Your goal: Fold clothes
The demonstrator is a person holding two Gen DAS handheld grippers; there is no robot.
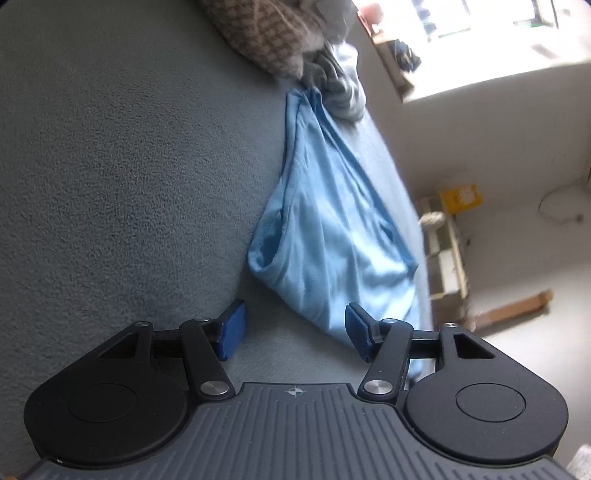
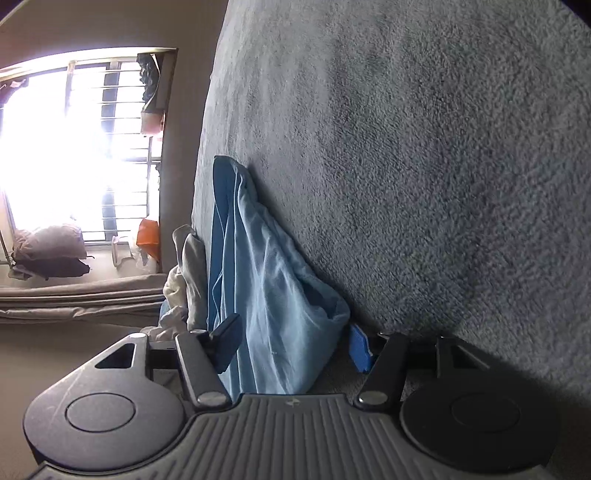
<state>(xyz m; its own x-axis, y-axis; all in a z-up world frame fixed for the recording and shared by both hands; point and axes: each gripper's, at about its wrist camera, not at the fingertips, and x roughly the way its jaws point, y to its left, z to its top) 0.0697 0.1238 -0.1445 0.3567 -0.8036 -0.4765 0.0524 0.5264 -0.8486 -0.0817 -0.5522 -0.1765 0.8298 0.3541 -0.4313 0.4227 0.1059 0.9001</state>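
Grey fleece blanket point(image 1: 122, 177) forms the work surface and fills most of both views. Light blue garment point(image 1: 325, 229) lies crumpled along the blanket's edge, bunched into a rough triangle, abutting a pile of grey and white clothes point(image 1: 340, 88) at its far end. Brown checked fabric point(image 1: 258, 33) sits beyond that pile. Left gripper point(image 1: 295, 330): jaws spread, empty, just short of the garment's near corner. Right gripper point(image 2: 295, 345): jaws spread, the garment's near end lying between them, not pinched.
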